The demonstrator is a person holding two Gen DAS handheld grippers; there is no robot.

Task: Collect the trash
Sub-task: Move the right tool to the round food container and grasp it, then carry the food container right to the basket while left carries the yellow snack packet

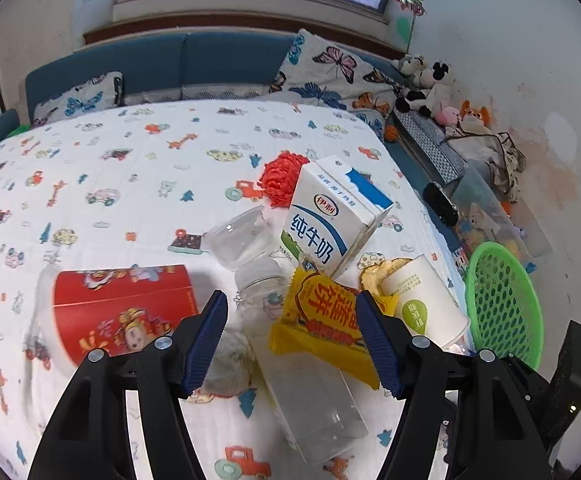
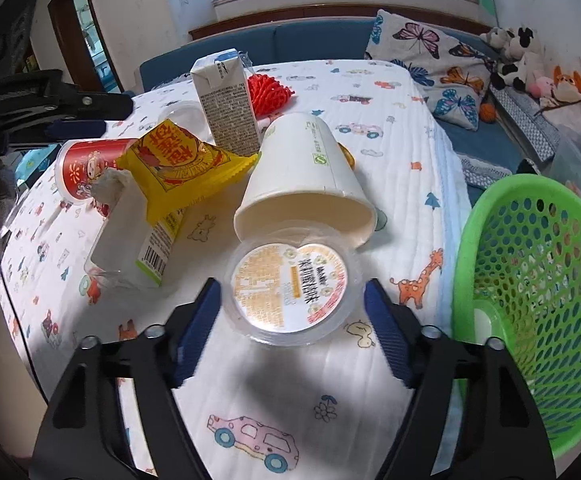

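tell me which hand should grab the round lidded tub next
Right. Its open gripper already frames the tub, and the green basket sits just beside it. The left gripper hangs over the yellow wrapper instead.

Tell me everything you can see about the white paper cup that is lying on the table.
The white paper cup looks like plain paper, white outside with small green print and a green logo, cream inside. It lies tipped on its side on the printed tablecloth, its open mouth facing the right gripper, and looks empty. Its rim overlaps the clear lidded tub in front. The milk carton stands behind it, the yellow snack wrapper beside it. No gripper touches it.
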